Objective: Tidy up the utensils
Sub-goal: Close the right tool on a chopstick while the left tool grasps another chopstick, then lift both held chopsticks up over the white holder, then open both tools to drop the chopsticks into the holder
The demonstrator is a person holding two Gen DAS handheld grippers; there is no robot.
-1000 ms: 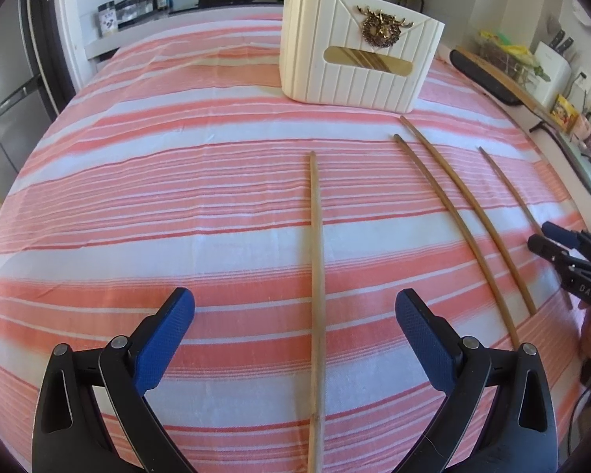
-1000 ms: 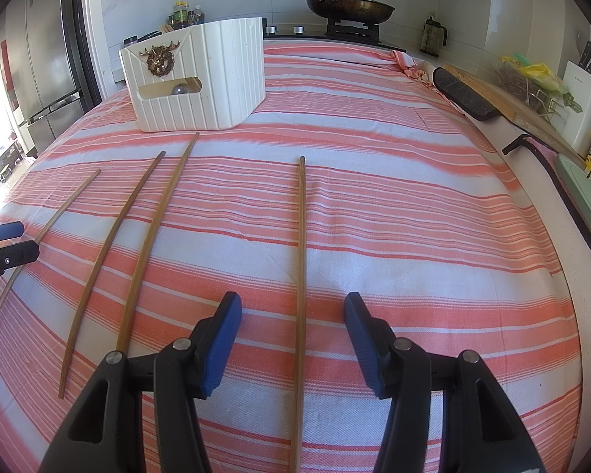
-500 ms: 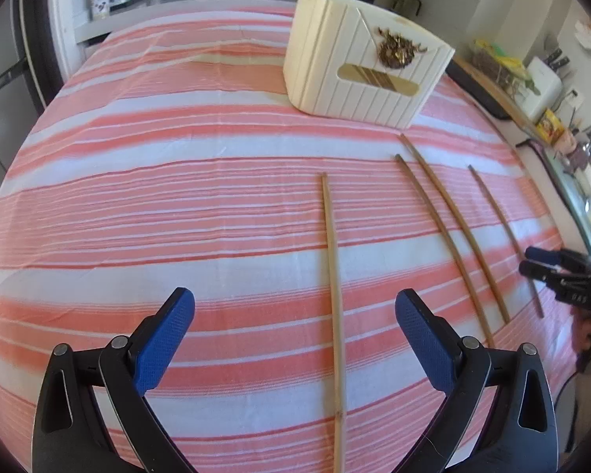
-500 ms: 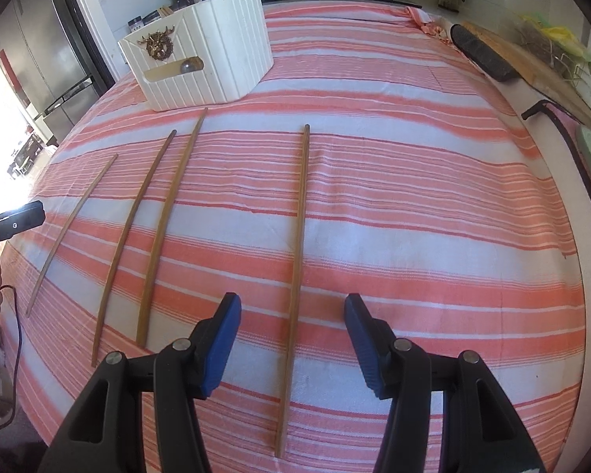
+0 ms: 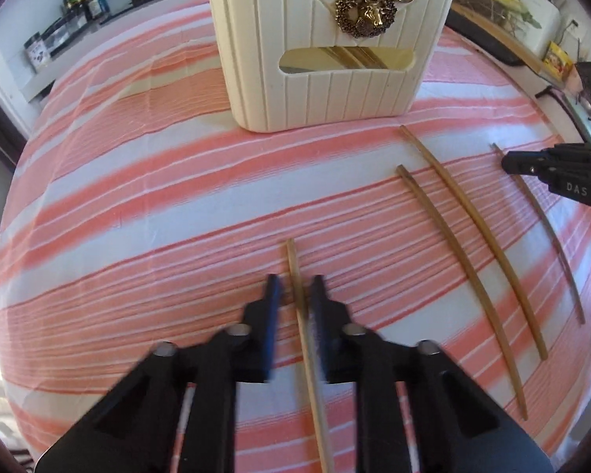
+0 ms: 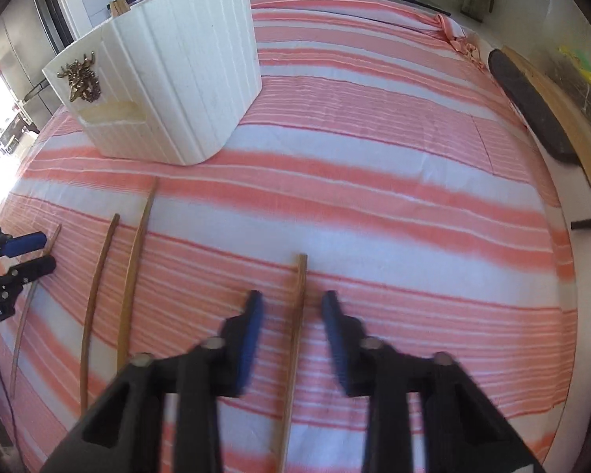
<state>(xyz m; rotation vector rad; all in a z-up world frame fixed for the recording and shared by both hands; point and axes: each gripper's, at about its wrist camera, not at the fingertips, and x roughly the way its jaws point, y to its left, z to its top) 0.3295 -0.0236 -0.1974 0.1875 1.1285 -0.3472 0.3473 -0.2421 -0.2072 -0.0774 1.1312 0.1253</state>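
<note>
Several long wooden chopsticks lie on the striped cloth. My left gripper (image 5: 295, 291) straddles the leftmost chopstick (image 5: 297, 287); its jaws are narrowed close around it, with small gaps still showing. My right gripper (image 6: 293, 307) straddles the rightmost chopstick (image 6: 297, 315), half closed, with clear gaps each side. The cream holder (image 5: 327, 51) with a gold deer emblem stands beyond, also in the right wrist view (image 6: 169, 79). Three more chopsticks (image 5: 465, 276) lie between the grippers, seen too in the right wrist view (image 6: 132, 276).
The pink-and-white striped cloth (image 5: 138, 197) covers the table. A wooden board and dark mat (image 6: 539, 110) lie along the right edge. Jars (image 5: 59, 31) and a stove stand at the back. Each gripper appears at the edge of the other's view.
Both grippers moved forward along their chopsticks toward the holder and lowered. Both sets of jaws closed in from wide open, the left nearly onto its chopstick.
</note>
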